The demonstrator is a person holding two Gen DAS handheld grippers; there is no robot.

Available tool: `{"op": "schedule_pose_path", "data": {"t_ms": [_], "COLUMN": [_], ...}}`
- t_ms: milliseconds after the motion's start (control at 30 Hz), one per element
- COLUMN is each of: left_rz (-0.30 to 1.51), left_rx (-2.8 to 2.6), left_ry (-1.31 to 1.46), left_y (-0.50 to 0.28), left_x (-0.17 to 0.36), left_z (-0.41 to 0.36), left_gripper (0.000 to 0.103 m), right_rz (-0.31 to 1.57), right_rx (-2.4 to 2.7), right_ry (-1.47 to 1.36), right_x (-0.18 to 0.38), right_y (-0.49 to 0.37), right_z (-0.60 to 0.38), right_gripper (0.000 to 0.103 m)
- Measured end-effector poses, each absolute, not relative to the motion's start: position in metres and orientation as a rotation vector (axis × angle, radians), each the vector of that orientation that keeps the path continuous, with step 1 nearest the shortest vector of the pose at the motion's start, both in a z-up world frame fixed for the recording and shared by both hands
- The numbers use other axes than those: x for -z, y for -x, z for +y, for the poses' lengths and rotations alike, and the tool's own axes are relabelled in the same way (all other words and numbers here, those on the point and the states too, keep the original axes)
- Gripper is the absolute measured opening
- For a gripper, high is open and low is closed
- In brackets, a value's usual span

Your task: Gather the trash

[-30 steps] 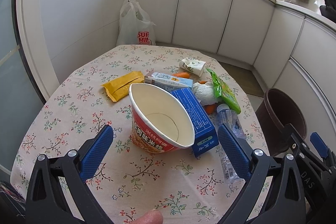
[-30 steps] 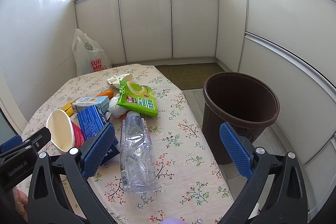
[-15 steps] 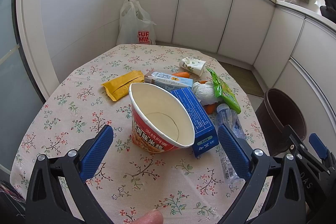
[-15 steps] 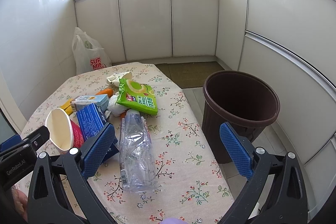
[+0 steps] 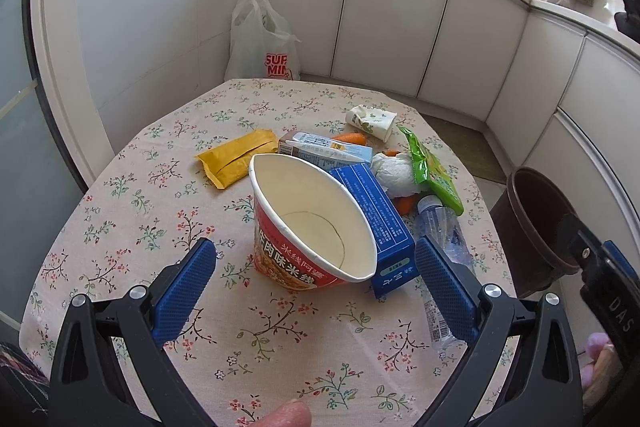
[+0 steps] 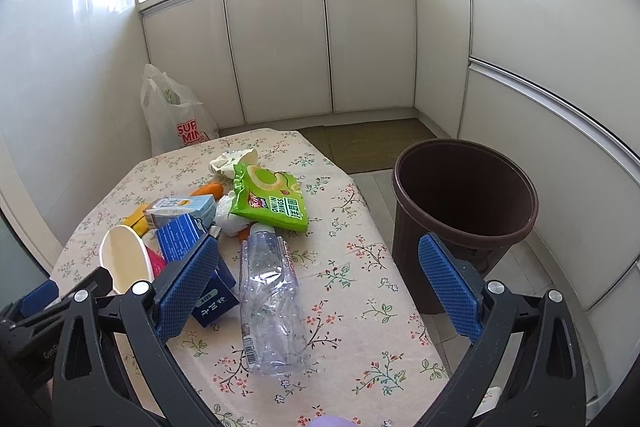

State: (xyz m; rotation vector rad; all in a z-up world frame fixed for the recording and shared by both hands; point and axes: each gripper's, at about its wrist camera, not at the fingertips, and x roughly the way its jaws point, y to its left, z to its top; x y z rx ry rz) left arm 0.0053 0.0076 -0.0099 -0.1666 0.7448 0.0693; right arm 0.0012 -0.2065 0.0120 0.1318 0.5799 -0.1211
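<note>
Your left claw [image 5: 314,281] hangs with jaws apart, framing the squashed noodle cup [image 5: 310,223] that lies near the counter's [image 5: 120,211] middle. Your right claw [image 6: 318,285], jaws likewise apart and empty, faces the crushed bottle [image 6: 272,295] by the counter's right edge. The brown bin [image 6: 464,215] stands on the floor just beside that edge, probably for short drops.

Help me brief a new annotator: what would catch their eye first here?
Probably the squashed red noodle cup, standing open-mouthed in front of the open left gripper. Next, the litter heap behind it on the floral table: blue box, green snack bag, crushed clear bottle. The brown bin stands on the floor beside the table.
</note>
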Motion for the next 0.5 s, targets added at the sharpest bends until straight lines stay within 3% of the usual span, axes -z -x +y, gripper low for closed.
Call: {"op": "schedule_pose_path", "data": {"t_ms": [333, 500], "left_rz": [0.775, 0.837], "left_rx": [-0.077, -0.046], "left_ry": [0.178, 0.202], "left_y": [-0.044, -0.095], "left_x": [-0.020, -0.043], "left_z": [0.018, 0.016], "left_gripper": [0.097, 0.097], "right_rz": [0.526, 0.565], "right_rx": [0.090, 0.112], "right_ry": [-0.028, -0.034], "right_x": [-0.067, -0.064], "right_y": [-0.035, -0.068], "right_z": [-0.206, -0.214], "right_gripper": [0.096, 0.096]}}
